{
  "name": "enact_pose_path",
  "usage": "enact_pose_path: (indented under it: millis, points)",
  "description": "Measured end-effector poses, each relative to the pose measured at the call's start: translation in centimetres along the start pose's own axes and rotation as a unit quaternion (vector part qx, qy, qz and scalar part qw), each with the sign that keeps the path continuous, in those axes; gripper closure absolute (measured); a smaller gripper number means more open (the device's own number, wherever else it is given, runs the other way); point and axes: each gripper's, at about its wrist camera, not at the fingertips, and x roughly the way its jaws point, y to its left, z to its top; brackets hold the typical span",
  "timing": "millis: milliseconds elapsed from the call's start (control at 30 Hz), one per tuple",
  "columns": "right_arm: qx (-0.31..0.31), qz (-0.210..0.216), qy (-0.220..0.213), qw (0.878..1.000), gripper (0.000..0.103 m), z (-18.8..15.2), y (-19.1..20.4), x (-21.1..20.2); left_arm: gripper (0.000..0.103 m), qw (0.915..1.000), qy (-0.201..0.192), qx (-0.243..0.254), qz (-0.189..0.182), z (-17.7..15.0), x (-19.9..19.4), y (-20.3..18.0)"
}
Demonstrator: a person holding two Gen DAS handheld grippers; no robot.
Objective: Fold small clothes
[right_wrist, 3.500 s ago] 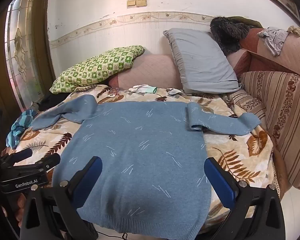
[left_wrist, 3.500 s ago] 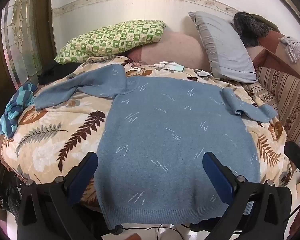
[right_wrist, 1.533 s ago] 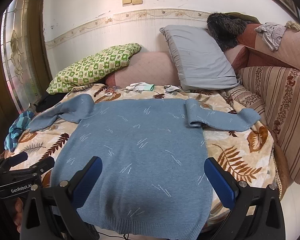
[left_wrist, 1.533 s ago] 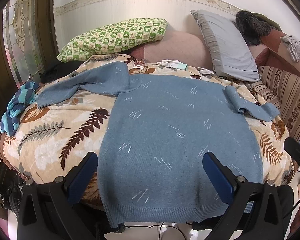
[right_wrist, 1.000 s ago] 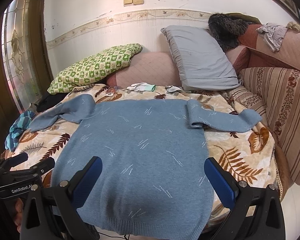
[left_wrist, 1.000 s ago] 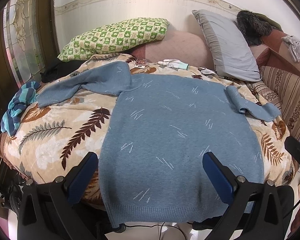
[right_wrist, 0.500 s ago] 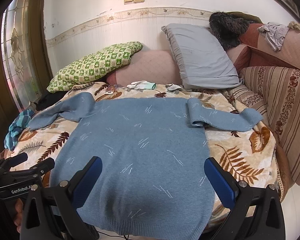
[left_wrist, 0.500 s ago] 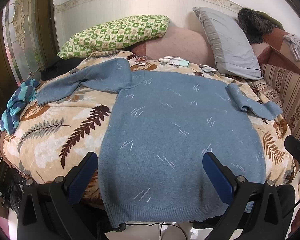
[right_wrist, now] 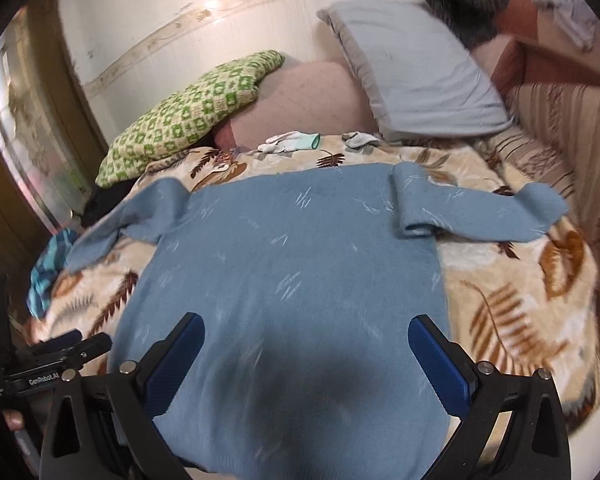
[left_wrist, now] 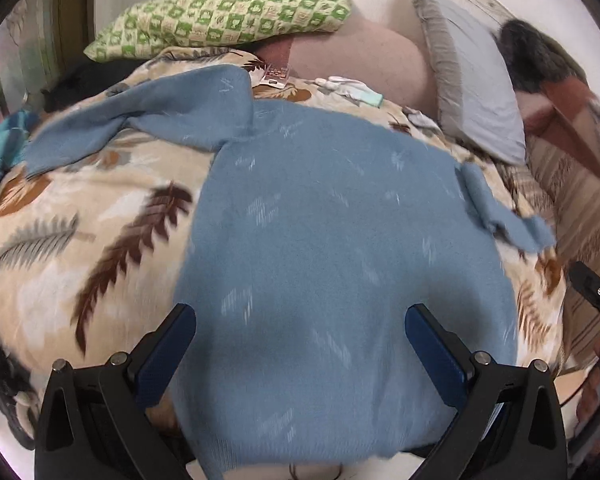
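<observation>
A light blue knit sweater (left_wrist: 332, 240) lies flat on the leaf-print bedspread (left_wrist: 80, 232), hem toward me and hanging over the near edge. Its left sleeve (left_wrist: 132, 120) stretches out to the left; its right sleeve (right_wrist: 472, 212) lies out to the right. My left gripper (left_wrist: 300, 344) is open and empty, low over the hem. My right gripper (right_wrist: 306, 352) is open and empty, low over the lower body of the sweater (right_wrist: 292, 280). The left gripper also shows at the left edge of the right wrist view (right_wrist: 60, 352).
A green checked pillow (left_wrist: 228, 16), a pink cushion (left_wrist: 360, 60) and a grey pillow (left_wrist: 472, 76) stand at the head of the bed. White gloves (right_wrist: 292, 142) lie near them. A teal striped cloth (right_wrist: 48, 272) sits at the left edge. A striped sofa (right_wrist: 572, 128) is on the right.
Both grippers have moved forward and down toward the sweater, which now looms larger. Both views are blurred by motion. The sweater has not moved.
</observation>
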Motion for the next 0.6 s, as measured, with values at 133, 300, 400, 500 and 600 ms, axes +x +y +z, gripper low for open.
enact_pose_path:
  millis: [133,300,400,500,600]
  points:
    - [0.006,0.030,0.024,0.999,0.000,7.5,-4.1,5.2,0.000,0.9999,-0.011,0.007,-0.003,8.3,3.0,0.9]
    - [-0.002,0.026,0.087,0.996,0.003,18.8,-9.0,16.4,0.000,0.9982,0.037,0.045,-0.017,18.5,10.6,0.2]
    - [-0.024,0.014,0.120,0.992,0.008,23.4,-10.6,23.0,0.000,0.9967,0.063,0.049,-0.016,23.8,15.8,0.1]
    - [-0.077,-0.020,0.162,0.984,0.012,25.7,-11.1,28.9,0.000,0.9935,0.098,0.058,0.007,27.4,21.5,0.3]
    - [-0.095,-0.022,0.193,0.976,0.013,26.6,-12.4,33.5,0.000,0.9896,0.121,0.071,0.032,29.0,25.6,1.0]
